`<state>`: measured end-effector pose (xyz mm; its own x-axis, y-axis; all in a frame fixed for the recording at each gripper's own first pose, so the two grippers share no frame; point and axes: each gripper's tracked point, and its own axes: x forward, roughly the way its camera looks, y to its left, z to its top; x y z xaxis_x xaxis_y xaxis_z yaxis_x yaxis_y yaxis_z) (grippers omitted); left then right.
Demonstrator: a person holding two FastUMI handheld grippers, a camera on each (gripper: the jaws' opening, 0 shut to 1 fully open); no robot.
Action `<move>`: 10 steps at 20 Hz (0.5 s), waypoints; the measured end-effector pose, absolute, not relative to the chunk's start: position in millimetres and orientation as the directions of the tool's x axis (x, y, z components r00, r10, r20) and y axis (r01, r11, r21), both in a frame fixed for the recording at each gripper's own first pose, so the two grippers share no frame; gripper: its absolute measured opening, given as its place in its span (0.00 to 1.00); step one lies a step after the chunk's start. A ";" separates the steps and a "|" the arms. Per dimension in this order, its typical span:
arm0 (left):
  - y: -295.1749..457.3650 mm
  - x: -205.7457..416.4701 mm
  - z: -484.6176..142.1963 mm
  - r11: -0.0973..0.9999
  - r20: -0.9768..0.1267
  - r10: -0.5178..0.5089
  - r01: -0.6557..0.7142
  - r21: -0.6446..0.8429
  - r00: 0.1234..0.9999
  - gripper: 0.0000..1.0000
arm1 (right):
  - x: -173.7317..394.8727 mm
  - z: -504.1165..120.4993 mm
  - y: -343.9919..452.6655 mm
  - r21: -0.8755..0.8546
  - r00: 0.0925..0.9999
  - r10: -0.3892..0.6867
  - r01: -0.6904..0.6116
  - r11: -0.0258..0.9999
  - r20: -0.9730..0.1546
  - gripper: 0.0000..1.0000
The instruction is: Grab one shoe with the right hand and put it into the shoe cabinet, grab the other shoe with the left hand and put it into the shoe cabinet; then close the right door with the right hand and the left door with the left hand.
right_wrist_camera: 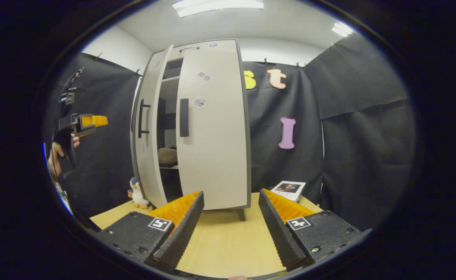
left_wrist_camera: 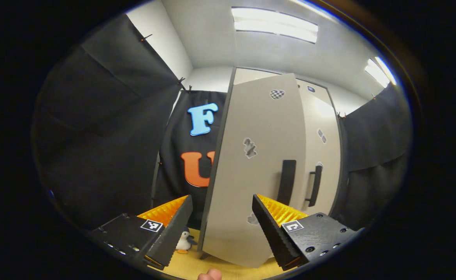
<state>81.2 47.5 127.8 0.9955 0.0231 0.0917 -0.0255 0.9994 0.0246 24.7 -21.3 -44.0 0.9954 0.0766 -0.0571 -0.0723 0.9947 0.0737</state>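
The pale shoe cabinet (right_wrist_camera: 212,128) stands on the wooden table (right_wrist_camera: 220,237). Its right door (right_wrist_camera: 216,155) lies flat against the front, dark handle (right_wrist_camera: 184,117) facing me. Its left door (right_wrist_camera: 146,132) is ajar, and through the gap a brownish shoe (right_wrist_camera: 167,155) rests on a shelf. In the left gripper view the left door (left_wrist_camera: 259,163) swings toward me, its handle (left_wrist_camera: 286,182) just above my open left gripper (left_wrist_camera: 222,229). A hand holds that left gripper (right_wrist_camera: 82,122) out to the cabinet's left. My right gripper (right_wrist_camera: 230,225) is open over the table, short of the cabinet.
A small penguin toy (right_wrist_camera: 136,192) stands by the cabinet's left foot, also in the left gripper view as penguin toy (left_wrist_camera: 183,241). A white box (right_wrist_camera: 289,188) lies on the table right of the cabinet. Black cloth walls close in on all sides.
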 end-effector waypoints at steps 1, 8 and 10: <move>40.4 74.6 118.8 1.000 0.078 0.009 -0.011 0.019 0.997 0.95 | 25.8 -44.3 -18.1 0.079 0.995 0.079 -0.075 0.994 -0.056 0.93; 10.2 34.4 57.3 0.999 0.022 -0.007 0.008 -0.039 1.000 0.95 | 23.5 -58.2 -6.1 0.097 0.991 0.100 -0.091 0.991 -0.092 0.93; 9.8 22.9 41.3 1.000 0.016 0.013 -0.012 -0.022 1.000 0.95 | 22.0 -61.8 -8.9 0.099 0.991 0.092 -0.082 0.992 -0.101 0.91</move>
<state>22.9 9.8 41.3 0.9998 0.0128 0.0163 -0.0124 0.9997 -0.0222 22.0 -8.9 -61.8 0.9906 0.0921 -0.1013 -0.0821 0.9917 0.0988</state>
